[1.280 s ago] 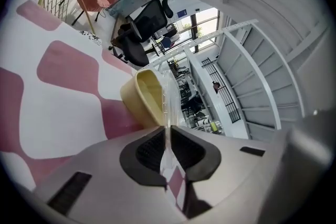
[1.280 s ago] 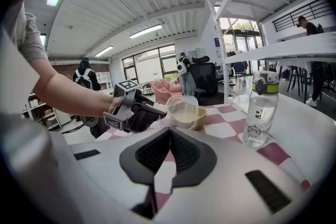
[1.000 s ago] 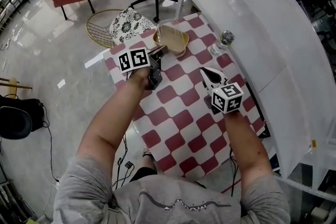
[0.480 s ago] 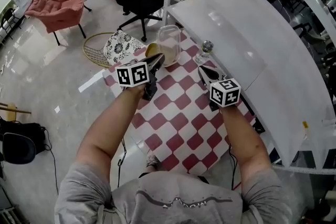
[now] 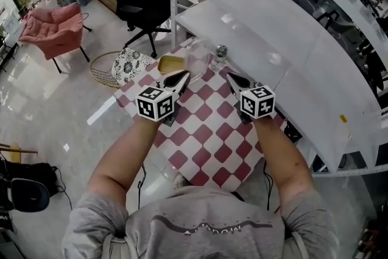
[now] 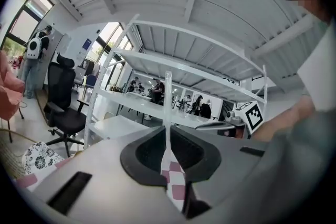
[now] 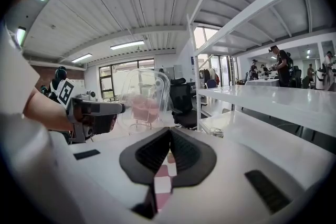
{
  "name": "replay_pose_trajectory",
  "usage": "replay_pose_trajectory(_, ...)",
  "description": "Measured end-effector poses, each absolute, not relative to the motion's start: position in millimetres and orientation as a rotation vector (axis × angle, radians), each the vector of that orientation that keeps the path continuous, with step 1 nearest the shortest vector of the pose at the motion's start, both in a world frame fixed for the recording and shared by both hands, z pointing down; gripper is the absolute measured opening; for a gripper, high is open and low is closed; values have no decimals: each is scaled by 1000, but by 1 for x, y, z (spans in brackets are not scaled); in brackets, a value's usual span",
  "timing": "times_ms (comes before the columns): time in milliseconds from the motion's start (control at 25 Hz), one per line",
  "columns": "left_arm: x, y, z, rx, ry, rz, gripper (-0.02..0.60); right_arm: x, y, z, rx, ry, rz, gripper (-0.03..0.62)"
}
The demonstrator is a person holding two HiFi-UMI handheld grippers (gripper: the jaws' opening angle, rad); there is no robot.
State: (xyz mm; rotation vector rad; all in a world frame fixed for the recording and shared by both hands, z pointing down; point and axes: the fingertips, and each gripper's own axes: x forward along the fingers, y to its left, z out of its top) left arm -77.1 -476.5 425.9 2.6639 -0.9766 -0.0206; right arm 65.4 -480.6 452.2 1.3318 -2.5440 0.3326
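Observation:
My left gripper (image 5: 182,77) is shut on the rim of a clear plastic lid (image 5: 197,57), which it holds up above the far end of the red-and-white checkered table (image 5: 209,133). The lid's thin edge (image 6: 168,107) runs upright between its jaws. In the right gripper view the lid (image 7: 143,96) stands upright at the tip of the left gripper (image 7: 100,108). A yellow bowl (image 5: 169,63) sits just left of the lid. My right gripper (image 5: 231,77) hovers level with the left one, shut with nothing in it (image 7: 169,136). It also shows in the left gripper view (image 6: 220,124).
A clear water bottle (image 5: 219,54) stands at the table's far edge, beside the white counter (image 5: 267,51). On the floor to the left are a black office chair (image 5: 142,9), a pink armchair (image 5: 51,30) and a wire-frame chair (image 5: 115,67).
The left gripper has lifted and tilted the clear lid away from the yellow bowl. Both grippers rose and now point level toward the shelves. The head view has shifted.

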Motion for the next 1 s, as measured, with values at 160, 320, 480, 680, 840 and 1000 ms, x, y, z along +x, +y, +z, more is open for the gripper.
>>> replay_pose_trajectory(160, -60, -457, 426, 2718, -1024, 37, 37, 84, -467, 449, 1320, -2551, 311, 25)
replay_pose_trajectory(320, -39, -439, 429, 2731, -1103, 76, 37, 106, -452, 450, 1281, -2576, 297, 25)
replay_pose_trajectory(480, -17, -416, 427, 2724, -1169, 73, 37, 125, -434, 452, 1226, -2579, 250, 25)
replay_pose_trajectory(680, 6, -380, 435, 2685, -1223, 77, 37, 146, -401, 454, 1164, -2583, 217, 26)
replay_pose_trajectory(840, 18, -347, 438, 2663, -1264, 97, 37, 156, -370, 451, 1108, -2604, 195, 26)
replay_pose_trajectory(1000, 30, -309, 443, 2660, -1284, 118, 37, 158, -341, 455, 1025, -2628, 189, 26)
